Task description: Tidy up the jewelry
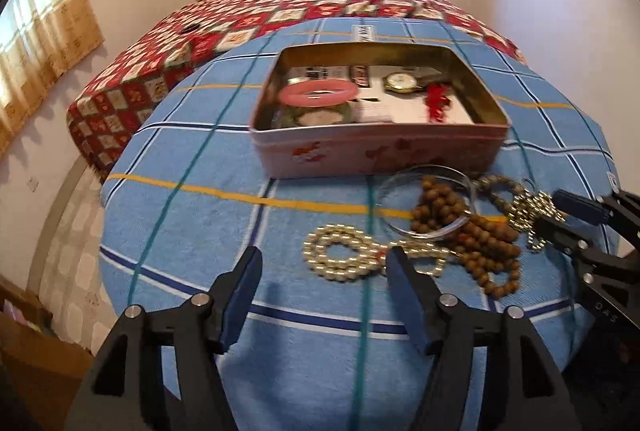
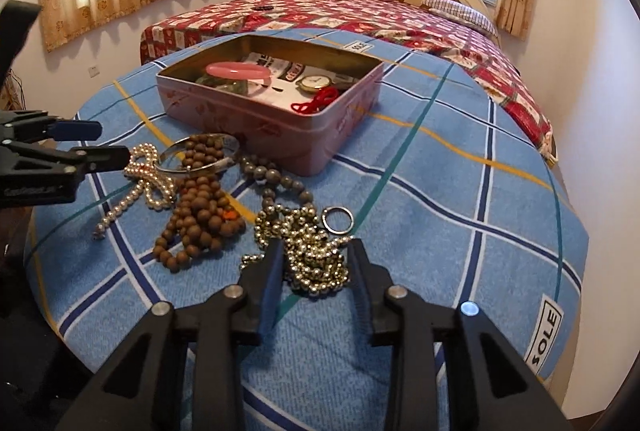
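Right gripper [image 2: 314, 263] astride gold bead chain [image 2: 316, 263].

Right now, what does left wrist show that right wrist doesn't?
Left wrist only: nothing distinct among the jewelry; it crops the silver bead chain at the right gripper.
Right wrist only: the metal key ring and the chain fully, between open jaws.
Both: pink tin, pearl strand, brown wooden beads, clear bangle.
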Action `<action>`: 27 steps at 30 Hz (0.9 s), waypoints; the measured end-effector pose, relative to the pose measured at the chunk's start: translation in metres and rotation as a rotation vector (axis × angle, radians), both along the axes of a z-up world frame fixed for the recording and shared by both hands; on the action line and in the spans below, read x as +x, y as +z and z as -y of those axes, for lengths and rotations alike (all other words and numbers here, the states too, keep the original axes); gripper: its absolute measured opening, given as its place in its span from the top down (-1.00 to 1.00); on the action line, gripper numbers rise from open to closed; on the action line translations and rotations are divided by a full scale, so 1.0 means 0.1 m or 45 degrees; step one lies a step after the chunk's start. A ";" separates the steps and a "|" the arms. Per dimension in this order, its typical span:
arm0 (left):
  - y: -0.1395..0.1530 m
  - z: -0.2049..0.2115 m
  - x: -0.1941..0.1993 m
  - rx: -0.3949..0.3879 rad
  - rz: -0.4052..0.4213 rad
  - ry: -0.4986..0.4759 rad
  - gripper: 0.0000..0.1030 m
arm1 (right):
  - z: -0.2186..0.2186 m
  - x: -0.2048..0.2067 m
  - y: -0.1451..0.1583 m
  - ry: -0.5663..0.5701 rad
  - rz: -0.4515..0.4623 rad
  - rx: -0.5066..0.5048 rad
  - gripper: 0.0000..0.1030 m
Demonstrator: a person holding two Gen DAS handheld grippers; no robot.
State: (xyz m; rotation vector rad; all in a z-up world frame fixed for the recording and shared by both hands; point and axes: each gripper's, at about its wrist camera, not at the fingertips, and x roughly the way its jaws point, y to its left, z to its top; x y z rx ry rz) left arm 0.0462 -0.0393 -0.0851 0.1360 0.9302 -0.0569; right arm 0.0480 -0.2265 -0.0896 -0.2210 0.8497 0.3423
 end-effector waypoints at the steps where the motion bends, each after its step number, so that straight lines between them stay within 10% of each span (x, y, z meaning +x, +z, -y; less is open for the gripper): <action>1: -0.03 0.02 0.01 0.007 -0.008 -0.005 -0.30 | 0.00 0.00 0.00 0.001 0.002 -0.003 0.31; 21: -0.23 -0.45 0.19 0.054 -0.008 0.031 -0.42 | -0.10 -0.01 -0.03 0.036 0.019 -0.030 0.44; 25: -0.21 -0.35 0.17 0.014 -0.018 -0.045 0.61 | -0.11 -0.03 -0.03 0.047 0.024 -0.029 0.53; 27: -0.21 -0.31 0.15 0.020 -0.019 -0.062 0.77 | -0.10 -0.02 -0.04 0.046 0.023 -0.024 0.66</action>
